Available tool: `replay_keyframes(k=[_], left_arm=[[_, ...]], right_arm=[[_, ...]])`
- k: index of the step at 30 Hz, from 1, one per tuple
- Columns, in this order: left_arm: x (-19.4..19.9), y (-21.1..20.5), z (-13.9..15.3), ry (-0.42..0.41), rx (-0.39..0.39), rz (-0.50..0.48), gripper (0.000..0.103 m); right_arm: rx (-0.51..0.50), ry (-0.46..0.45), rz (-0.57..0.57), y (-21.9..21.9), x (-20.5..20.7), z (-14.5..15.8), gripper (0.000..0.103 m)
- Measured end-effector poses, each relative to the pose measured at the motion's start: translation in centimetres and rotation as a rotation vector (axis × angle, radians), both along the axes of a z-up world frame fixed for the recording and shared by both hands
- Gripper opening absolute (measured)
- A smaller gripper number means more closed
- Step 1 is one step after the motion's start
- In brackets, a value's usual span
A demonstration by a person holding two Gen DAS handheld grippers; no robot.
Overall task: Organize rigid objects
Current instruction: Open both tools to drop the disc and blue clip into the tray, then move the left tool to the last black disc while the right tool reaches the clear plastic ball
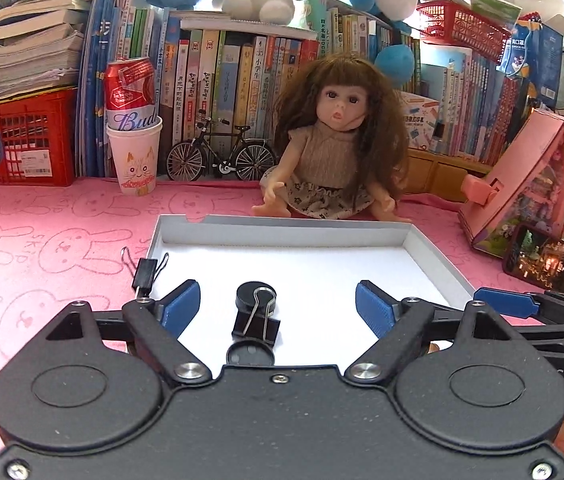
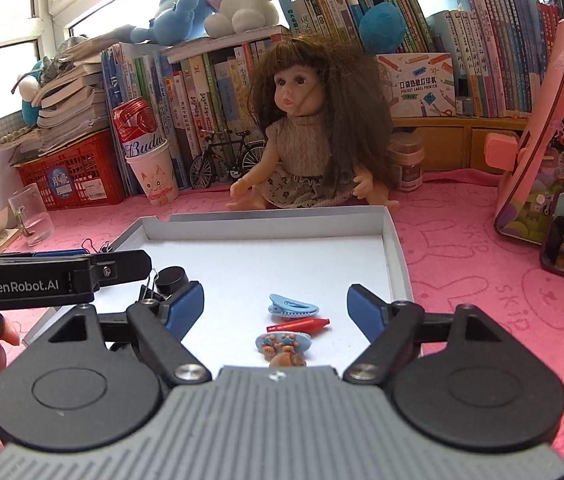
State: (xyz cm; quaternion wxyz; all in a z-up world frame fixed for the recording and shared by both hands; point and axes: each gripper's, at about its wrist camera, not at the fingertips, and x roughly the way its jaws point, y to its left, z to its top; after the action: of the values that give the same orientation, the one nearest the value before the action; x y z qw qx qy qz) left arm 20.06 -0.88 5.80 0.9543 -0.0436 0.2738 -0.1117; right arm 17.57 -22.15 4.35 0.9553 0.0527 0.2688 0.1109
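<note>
A shallow white box tray (image 1: 282, 227) lies on the pink cloth. In the left wrist view a black binder clip (image 1: 256, 326) and a round black cap (image 1: 256, 296) lie in the tray, between the blue pads of my open left gripper (image 1: 278, 308); neither pad touches them. Another binder clip (image 1: 146, 274) sits at the tray's left rim. In the right wrist view my right gripper (image 2: 276, 308) stands open over a blue hair clip (image 2: 293, 305), a red clip (image 2: 297, 325) and a bear hair clip (image 2: 282, 344) on the tray (image 2: 262, 216) floor, gripping none.
A doll (image 1: 333, 140) sits just behind the tray. Behind it stand a paper cup holding a can (image 1: 136, 152), a model bicycle (image 1: 222, 152), a red crate (image 1: 18, 140) and rows of books. A pink house box (image 1: 521, 184) and phone (image 1: 543, 260) lie right; a glass (image 2: 32, 216) left.
</note>
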Motion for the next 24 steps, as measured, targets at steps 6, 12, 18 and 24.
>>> replay_keyframes(k=[6, 12, 18, 24], left_arm=[[-4.4, 0.4, 0.4, -0.049, 0.027, -0.006, 0.086], [-8.5, 0.9, 0.1, -0.076, 0.032, -0.008, 0.086], [-11.8, 1.6, -0.8, -0.084, 0.047, -0.017, 0.087], [-14.1, 2.7, -2.2, -0.063, 0.057, -0.017, 0.087]], right_arm=[[0.009, -0.027, 0.031, -0.1, -3.5, 0.3, 0.092], [0.028, -0.059, 0.061, 0.1, -6.8, 0.4, 0.096], [0.011, -0.078, 0.090, 0.6, -9.3, 0.1, 0.103], [-0.043, -0.102, 0.097, 1.4, -11.5, -0.7, 0.103]])
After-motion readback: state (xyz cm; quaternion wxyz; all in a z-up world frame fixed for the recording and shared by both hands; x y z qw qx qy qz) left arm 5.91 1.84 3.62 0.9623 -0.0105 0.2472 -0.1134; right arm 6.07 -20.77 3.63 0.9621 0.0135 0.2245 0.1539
